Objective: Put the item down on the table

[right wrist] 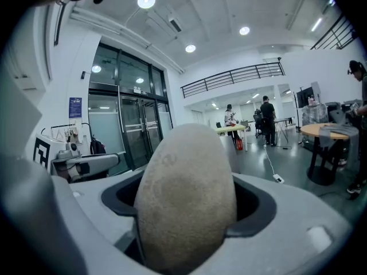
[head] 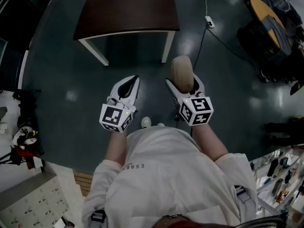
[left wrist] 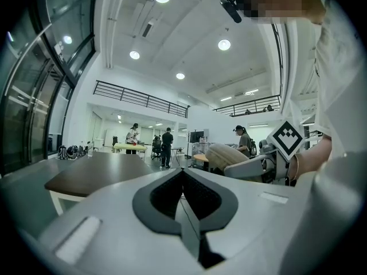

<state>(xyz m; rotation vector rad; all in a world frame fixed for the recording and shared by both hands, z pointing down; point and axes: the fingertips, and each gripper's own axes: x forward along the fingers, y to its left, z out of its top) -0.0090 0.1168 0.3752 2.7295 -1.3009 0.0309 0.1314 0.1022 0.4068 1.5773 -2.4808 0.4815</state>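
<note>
7 o'clock in the head view: one white drawer cabinet (head: 26, 205), drawers closed, contents not visible.

Left gripper (head: 136, 80) sits just left of centre. Its jaws are pressed together with nothing between them; in the left gripper view the black pads meet in a line. One marker cube (head: 115, 118) sits at its rear, on the person's side. Three people (left wrist: 167, 145) stand far back in the left gripper view.

12 o'clock: one table (head: 126, 6) with a dark brown top and two white legs showing. It stands well apart from both grippers on the dark floor (head: 61, 70).

One white shoe tip (head: 146, 122) shows between the grippers, close to the person's shirt.

Right gripper (head: 184, 82) is at 3 o'clock of the left one, near it and not touching. Its jaws are clamped on one tan egg-shaped item (head: 182, 70), one jaw on each side. The item is upright, and its rounded top sticks out past the jaw tips. In the right gripper view it fills the gap and has a rough, matte surface. The item is held in the air at 5 o'clock of the table, seen against the floor short of the near edge, not on the top.

1 o'clock: one white power strip (head: 209, 22) on the floor, with a cable running from it.

2 o'clock: one round yellow-topped table (head: 263, 11) with a grey cloth lying on it.

4 o'clock: one rack (head: 280, 175) holding small upright items, too small to name.
</note>
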